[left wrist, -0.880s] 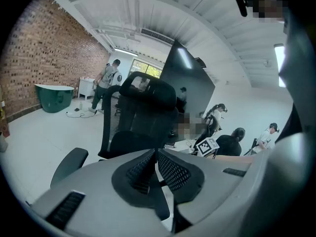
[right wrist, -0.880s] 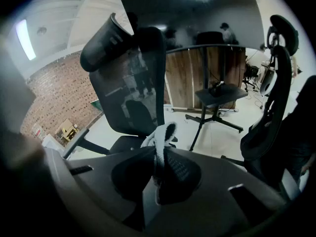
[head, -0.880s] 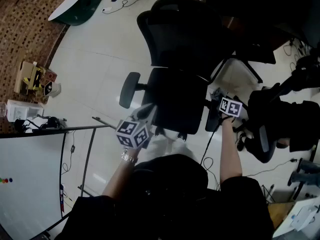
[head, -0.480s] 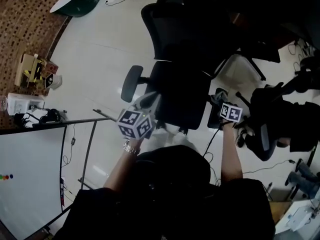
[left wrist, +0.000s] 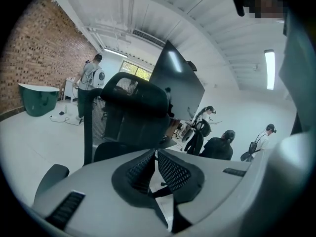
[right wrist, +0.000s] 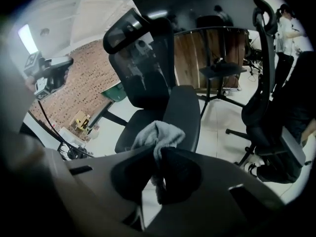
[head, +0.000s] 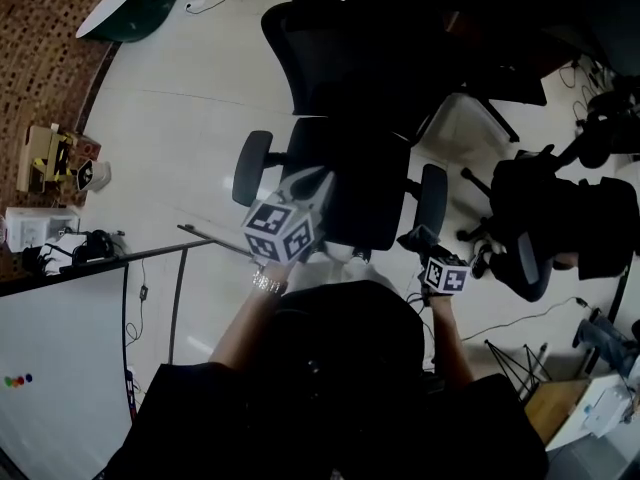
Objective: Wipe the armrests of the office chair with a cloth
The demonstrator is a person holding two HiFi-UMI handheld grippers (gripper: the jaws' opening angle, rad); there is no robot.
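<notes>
Grey cloth (right wrist: 157,132) was pinched in right hand-held gripper (head: 418,240) | right armrest (head: 432,196) was seen just above it in frame, long axis running up-down | left hand-held gripper (head: 308,186) was pressed together, empty, over seat (head: 370,193) | right judged nearer.

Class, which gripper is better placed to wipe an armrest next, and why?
Right: the right gripper grips the cloth close to an armrest; the left gripper is shut and empty.

Honestly can't read any text, labels, brands or numbers anywhere here, it's all too small or blurry.
</notes>
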